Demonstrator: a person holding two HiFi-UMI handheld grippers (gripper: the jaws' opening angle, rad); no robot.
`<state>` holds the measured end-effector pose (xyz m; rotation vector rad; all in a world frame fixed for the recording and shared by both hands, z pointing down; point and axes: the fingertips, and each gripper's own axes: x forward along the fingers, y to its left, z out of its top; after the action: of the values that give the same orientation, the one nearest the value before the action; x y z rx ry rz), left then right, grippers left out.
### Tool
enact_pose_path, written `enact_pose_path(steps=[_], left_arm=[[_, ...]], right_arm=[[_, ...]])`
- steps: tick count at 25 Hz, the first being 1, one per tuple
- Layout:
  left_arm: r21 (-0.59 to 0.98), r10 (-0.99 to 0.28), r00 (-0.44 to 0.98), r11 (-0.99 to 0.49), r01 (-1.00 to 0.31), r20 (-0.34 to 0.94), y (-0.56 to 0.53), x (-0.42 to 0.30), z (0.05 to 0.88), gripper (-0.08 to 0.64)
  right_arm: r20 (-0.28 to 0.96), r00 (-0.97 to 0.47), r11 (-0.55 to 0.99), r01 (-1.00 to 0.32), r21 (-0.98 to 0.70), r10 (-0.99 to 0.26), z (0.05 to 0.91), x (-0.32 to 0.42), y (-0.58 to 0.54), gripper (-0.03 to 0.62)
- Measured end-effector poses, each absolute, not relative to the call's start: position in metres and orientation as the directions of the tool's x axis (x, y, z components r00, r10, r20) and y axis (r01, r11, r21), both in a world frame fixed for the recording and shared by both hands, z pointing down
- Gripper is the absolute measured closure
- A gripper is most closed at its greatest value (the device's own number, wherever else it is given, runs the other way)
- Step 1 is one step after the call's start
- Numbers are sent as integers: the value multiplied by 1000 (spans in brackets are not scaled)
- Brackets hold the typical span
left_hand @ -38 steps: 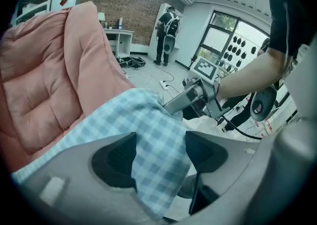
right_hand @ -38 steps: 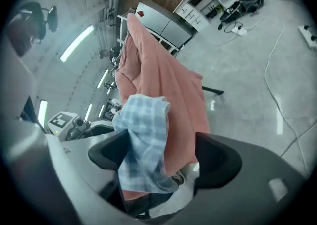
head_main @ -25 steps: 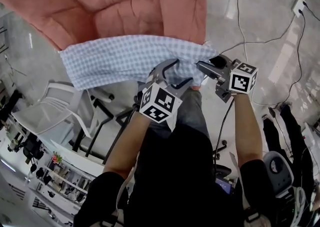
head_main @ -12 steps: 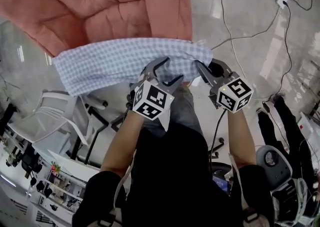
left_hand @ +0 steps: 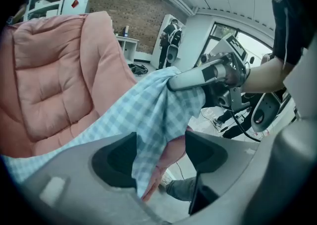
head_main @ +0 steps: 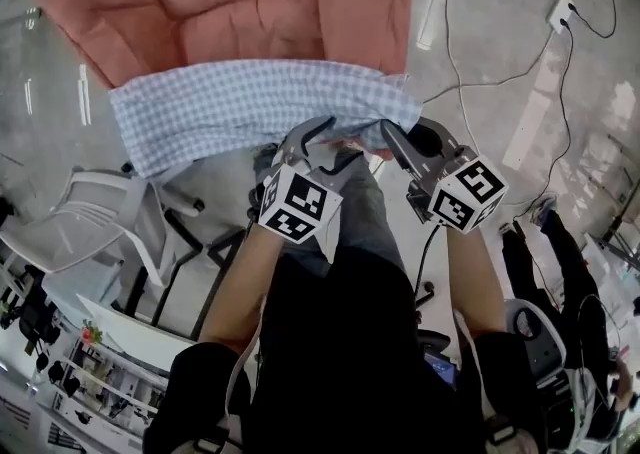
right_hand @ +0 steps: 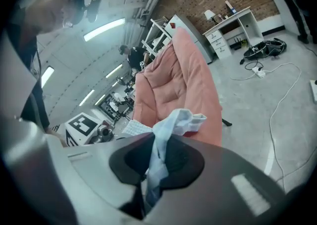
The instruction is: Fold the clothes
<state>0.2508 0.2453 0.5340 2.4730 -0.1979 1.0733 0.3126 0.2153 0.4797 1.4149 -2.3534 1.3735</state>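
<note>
A blue-and-white checked cloth (head_main: 250, 107) lies stretched along the near edge of a pink quilted cushion (head_main: 230, 2). My right gripper (head_main: 392, 132) is shut on the cloth's right corner. Its jaws have just been closing, and a bunched fold of the cloth (right_hand: 156, 154) sits pinched between its pads, with the tip sticking out above. My left gripper (head_main: 345, 140) is just left of it, open. In the left gripper view the cloth (left_hand: 148, 115) hangs down between the wide jaws of the left gripper (left_hand: 158, 157), held up at the top by the right gripper (left_hand: 171, 83).
A white chair (head_main: 90, 227) and a black-legged frame stand to the left below the cloth. Cables (head_main: 480, 52) and a power strip (head_main: 560, 12) lie on the grey floor at right. Shelves fill the lower left. A white desk (right_hand: 233, 23) stands by the brick wall.
My right gripper has shut on the cloth's corner and lifted it. Both grippers have shifted a little up the picture, and the cloth's right end is raised and bunched.
</note>
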Motion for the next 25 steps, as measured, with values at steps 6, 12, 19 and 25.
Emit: enact_pose_path(steps=[6,12,19,25], left_arm=[[327,-40,684,-856,-399,729,220,189,547,239],[307,-95,655,-826,-472,750,190,115,566,238],[315,-129,635,-783,-537,762,178,26,561,238],[307,-201,634,-742,-596,747,151,-49,543,238]], right_arm=[[570,-537,169,-803,-572,-622,489,273,191,565],[635,-504,132,-832,-539,-586,492,234,170,565],[635,-532,164,-822,-545,-560,481,146,128,565],[564,-623,253,-761,-598,-542,446,41,79,565]])
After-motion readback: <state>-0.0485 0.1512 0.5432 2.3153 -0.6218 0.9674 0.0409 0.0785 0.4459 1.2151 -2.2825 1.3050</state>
